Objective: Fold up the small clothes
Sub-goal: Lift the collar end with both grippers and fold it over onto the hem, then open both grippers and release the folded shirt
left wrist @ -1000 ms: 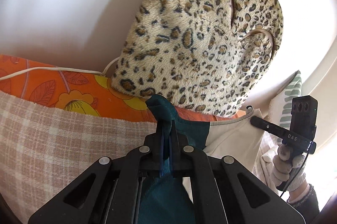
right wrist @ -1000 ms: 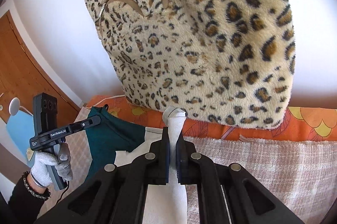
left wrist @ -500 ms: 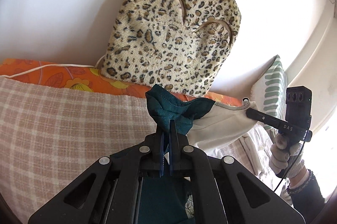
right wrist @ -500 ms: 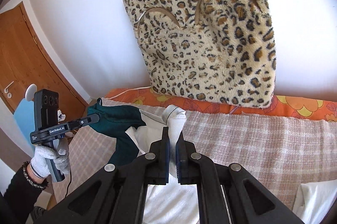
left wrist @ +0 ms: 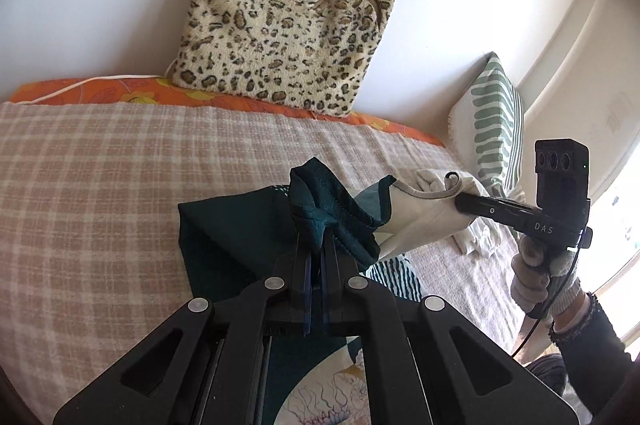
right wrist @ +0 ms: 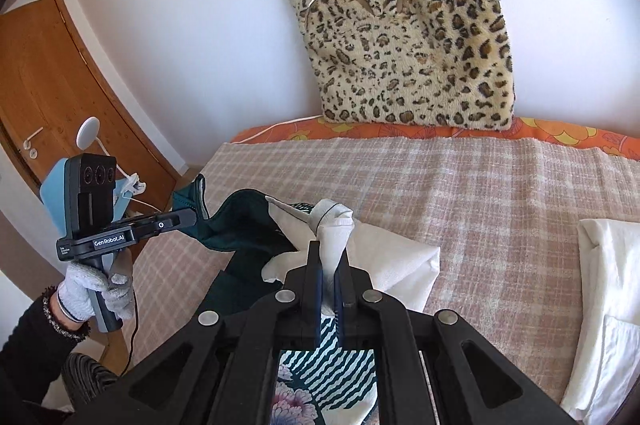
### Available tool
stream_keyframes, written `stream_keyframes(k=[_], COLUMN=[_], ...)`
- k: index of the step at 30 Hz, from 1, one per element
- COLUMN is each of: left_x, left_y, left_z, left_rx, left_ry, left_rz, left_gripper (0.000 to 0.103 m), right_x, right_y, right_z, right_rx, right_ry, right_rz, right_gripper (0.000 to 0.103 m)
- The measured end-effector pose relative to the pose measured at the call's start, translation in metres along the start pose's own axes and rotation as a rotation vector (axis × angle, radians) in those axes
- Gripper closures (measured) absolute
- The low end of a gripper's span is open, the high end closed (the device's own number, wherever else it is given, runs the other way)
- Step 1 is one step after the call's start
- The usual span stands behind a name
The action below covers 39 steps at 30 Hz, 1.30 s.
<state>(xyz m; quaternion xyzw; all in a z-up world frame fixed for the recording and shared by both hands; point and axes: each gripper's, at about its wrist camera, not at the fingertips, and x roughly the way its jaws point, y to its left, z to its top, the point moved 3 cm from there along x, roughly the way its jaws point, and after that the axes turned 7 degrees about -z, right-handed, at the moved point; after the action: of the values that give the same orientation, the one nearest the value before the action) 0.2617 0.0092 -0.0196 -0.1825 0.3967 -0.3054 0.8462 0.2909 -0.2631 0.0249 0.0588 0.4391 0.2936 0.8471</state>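
A small garment, dark teal (left wrist: 240,225) on one side and white (right wrist: 384,257) on the other with a striped floral print, hangs between my two grippers above a checked blanket. My left gripper (left wrist: 316,241) is shut on a bunched teal edge (left wrist: 320,201). It also shows in the right wrist view (right wrist: 196,213). My right gripper (right wrist: 329,257) is shut on a bunched white edge (right wrist: 334,221). It also shows in the left wrist view (left wrist: 460,201). The garment's lower part lies on the blanket beneath the grippers.
The pink checked blanket (left wrist: 100,185) covers a bed with an orange floral sheet (right wrist: 560,135) at the far edge. A leopard cushion (left wrist: 280,25) leans on the white wall. A green striped pillow (left wrist: 496,129) is at right. Folded white cloth (right wrist: 608,305) lies at right; a wooden door (right wrist: 52,85) at left.
Both grippers have pulled back from the leopard cushion toward me, carrying the garment edges. The garment now folds over itself on the blanket.
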Motion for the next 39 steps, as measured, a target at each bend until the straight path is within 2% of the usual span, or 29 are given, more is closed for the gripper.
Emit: stream_keyframes(k=[5, 12, 18, 21, 25, 28, 29, 30, 34, 39], left_x=[-0.006, -0.017, -0.015, -0.019, -0.024, -0.030, -0.033, -0.038, -0.054, -0.067], left_y=[-0.003, -0.004, -0.007, -0.012, -0.010, -0.011, -0.013, -0.015, -0.019, -0.005], left_z=[-0.039, -0.071, -0.099, -0.110, -0.122, -0.129, -0.131, -0.135, -0.147, -0.143], left_rx=[0.024, 0.071, 0.155, 0.216, 0.229, 0.240, 0.251, 0.260, 0.256, 0.059], left_ry=[0.050, 0.050, 0.102, 0.106, 0.130, 0.158, 0.161, 0.157, 0.151, 0.106], left_rz=[0.027, 0.051, 0.085, 0.097, 0.117, 0.156, 0.161, 0.167, 0.178, 0.083], left_gripper=[0.101, 0.101, 0.101, 0.101, 0.100, 0.096, 0.096, 0.096, 0.094, 0.093], right_x=[-0.013, -0.025, -0.022, -0.026, -0.030, -0.031, -0.033, -0.036, -0.055, -0.063], right_y=[0.013, 0.015, 0.025, 0.034, 0.038, 0.033, 0.032, 0.031, 0.021, 0.007], right_z=[-0.038, -0.068, -0.091, -0.103, -0.118, -0.125, -0.128, -0.130, -0.132, -0.135], right_rx=[-0.020, -0.024, -0.118, -0.191, -0.272, -0.290, -0.298, -0.301, -0.223, -0.008], right_ry=[0.024, 0.016, 0.021, 0.002, -0.007, 0.010, 0.014, 0.016, 0.009, 0.022], right_rz=[-0.008, -0.045, -0.091, -0.087, -0.111, -0.144, -0.158, -0.170, -0.155, -0.066], right_gripper=[0.101, 0.101, 0.100, 0.100, 0.098, 0.091, 0.079, 0.074, 0.069, 0.066])
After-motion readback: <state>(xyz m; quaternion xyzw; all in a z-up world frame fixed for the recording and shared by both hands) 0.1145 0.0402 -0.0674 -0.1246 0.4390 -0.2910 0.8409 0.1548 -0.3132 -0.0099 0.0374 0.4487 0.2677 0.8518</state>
